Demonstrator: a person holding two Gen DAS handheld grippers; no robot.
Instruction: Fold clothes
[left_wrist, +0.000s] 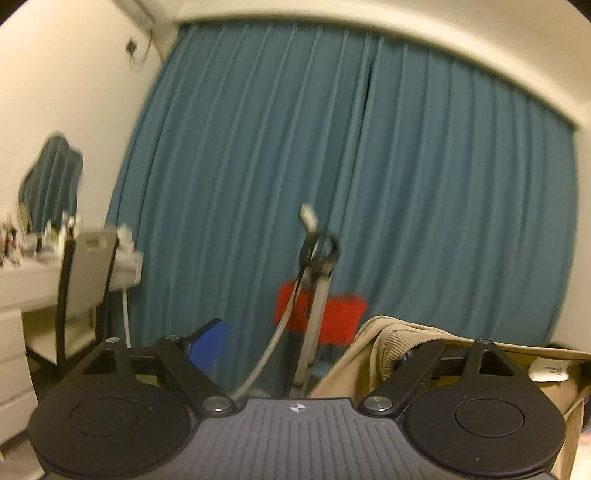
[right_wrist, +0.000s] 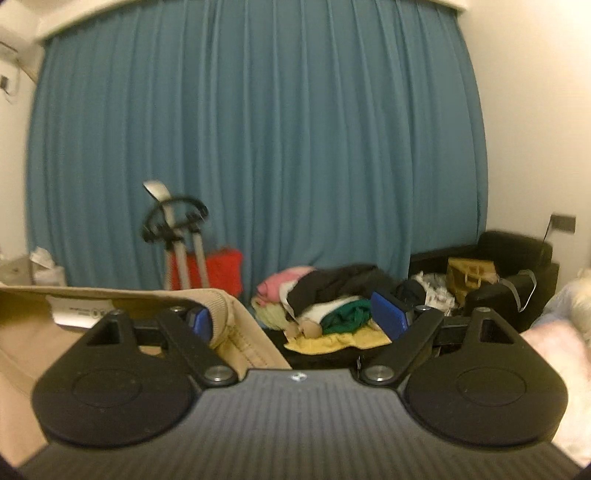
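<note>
Your left gripper (left_wrist: 306, 343) and right gripper (right_wrist: 295, 317) both stand spread; the tan garment (right_wrist: 236, 325) hangs lifted between them, draped over one finger of each, before the curtain (right_wrist: 258, 147)

Beige garment (right_wrist: 243, 325), teal curtain (right_wrist: 258, 129), red bag (right_wrist: 221, 271)

Open air lies ahead of both grippers up to the teal curtain (right_wrist: 258, 147), which closes off the far side. The beige garment (right_wrist: 229, 317) hangs across the left half of the right wrist view and the right half of the left wrist view, blocking passage there. Low obstacles stand before the curtain: a trolley with a red bag (right_wrist: 221, 269), a clothes pile (right_wrist: 325, 302) and a black armchair (right_wrist: 517, 258).
</note>
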